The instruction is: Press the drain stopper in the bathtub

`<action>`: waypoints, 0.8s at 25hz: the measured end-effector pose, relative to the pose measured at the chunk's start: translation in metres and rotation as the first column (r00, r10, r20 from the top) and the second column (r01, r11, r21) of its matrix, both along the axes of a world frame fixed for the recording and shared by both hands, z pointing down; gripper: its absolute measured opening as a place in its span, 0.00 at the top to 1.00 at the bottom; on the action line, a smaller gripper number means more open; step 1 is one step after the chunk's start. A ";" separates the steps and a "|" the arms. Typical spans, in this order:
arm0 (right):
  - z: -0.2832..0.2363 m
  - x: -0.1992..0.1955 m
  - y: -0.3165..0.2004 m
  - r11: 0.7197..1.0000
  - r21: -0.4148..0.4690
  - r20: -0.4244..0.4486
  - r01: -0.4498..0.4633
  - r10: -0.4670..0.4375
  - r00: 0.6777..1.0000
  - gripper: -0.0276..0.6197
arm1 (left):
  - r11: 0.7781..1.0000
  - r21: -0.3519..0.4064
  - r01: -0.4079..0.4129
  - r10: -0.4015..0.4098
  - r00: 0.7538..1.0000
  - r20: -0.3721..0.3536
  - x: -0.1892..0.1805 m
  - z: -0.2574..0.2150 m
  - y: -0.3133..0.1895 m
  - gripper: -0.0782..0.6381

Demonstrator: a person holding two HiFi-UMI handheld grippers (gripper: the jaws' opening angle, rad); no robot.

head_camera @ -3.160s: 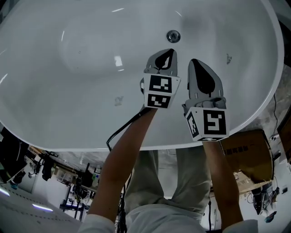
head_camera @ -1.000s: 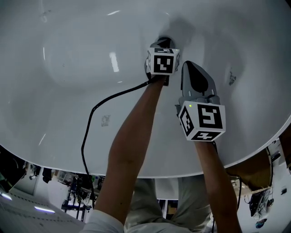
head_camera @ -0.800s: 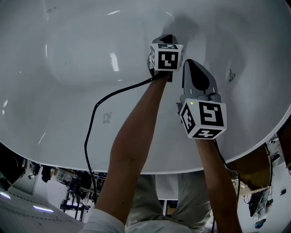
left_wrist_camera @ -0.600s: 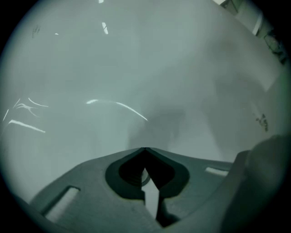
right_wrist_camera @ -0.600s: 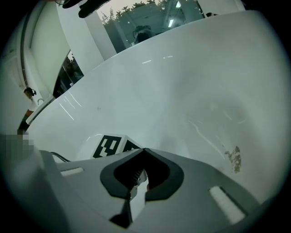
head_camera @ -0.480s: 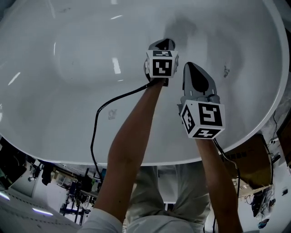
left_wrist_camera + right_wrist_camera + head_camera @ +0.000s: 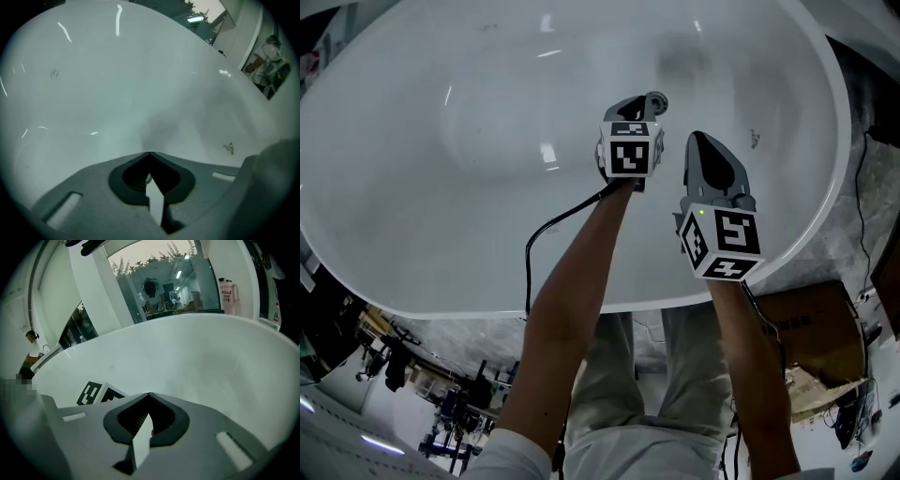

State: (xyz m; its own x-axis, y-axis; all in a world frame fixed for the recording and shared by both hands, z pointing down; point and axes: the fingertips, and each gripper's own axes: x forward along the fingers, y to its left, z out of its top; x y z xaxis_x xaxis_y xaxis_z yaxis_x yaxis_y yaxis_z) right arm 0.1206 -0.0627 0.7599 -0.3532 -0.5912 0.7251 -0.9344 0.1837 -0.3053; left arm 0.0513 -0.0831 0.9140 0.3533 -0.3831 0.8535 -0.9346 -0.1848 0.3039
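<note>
The round metal drain stopper (image 7: 659, 97) sits in the floor of the white bathtub (image 7: 441, 234) and shows just past the tip of my left gripper (image 7: 643, 102). That gripper is shut, and its tips meet at the left gripper (image 7: 149, 153) over bare tub wall (image 7: 117, 93). I cannot tell whether it touches the stopper. My right gripper (image 7: 699, 141) hovers beside it to the right, also shut and holding nothing. In its own view the right gripper (image 7: 149, 394) points along the tub's inside (image 7: 211, 362), with the left gripper's marker cube (image 7: 98, 392) at its left.
A black cable (image 7: 546, 234) trails from the left gripper over the tub's near rim (image 7: 581, 306). A cardboard box (image 7: 811, 323) stands on the floor at the right. A pink bottle (image 7: 226, 296) stands on the far rim. Small dark marks (image 7: 755, 139) dot the tub wall.
The left gripper has drawn back from the drain, so the stopper it covered now shows past its tip. The head view has pulled back and shows more of the tub and floor.
</note>
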 end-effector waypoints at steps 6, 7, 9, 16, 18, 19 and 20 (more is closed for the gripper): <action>-0.042 0.002 0.004 0.999 0.041 -0.007 0.015 -0.014 1.000 0.95 | 0.999 0.039 -0.005 0.006 1.000 -0.016 -0.001 -0.056 0.006 0.89; -0.050 0.002 0.005 0.999 0.049 -0.009 0.014 -0.014 1.000 0.95 | 0.999 0.050 -0.007 0.008 1.000 -0.019 -0.002 -0.068 0.006 0.89; -0.066 0.003 0.008 0.998 0.060 -0.013 0.011 -0.010 1.000 0.95 | 0.998 0.068 -0.011 0.012 1.000 -0.024 -0.005 -0.090 0.008 0.89; -0.120 0.001 0.017 0.995 0.098 -0.017 0.028 -0.027 0.999 0.95 | 0.991 0.130 -0.038 0.044 0.998 -0.043 -0.009 -0.161 0.015 0.89; -0.133 0.000 0.017 0.994 0.108 -0.015 0.034 -0.033 0.999 0.95 | 0.987 0.150 -0.056 0.063 0.997 -0.047 -0.007 -0.180 0.018 0.89; -0.138 0.000 0.017 0.993 0.112 -0.014 0.035 -0.033 0.999 0.95 | 0.985 0.164 -0.060 0.069 0.997 -0.047 -0.006 -0.189 0.018 0.89; -0.144 0.000 0.018 0.993 0.116 -0.011 0.035 -0.034 0.999 0.95 | 0.982 0.178 -0.062 0.071 0.996 -0.048 -0.005 -0.199 0.019 0.89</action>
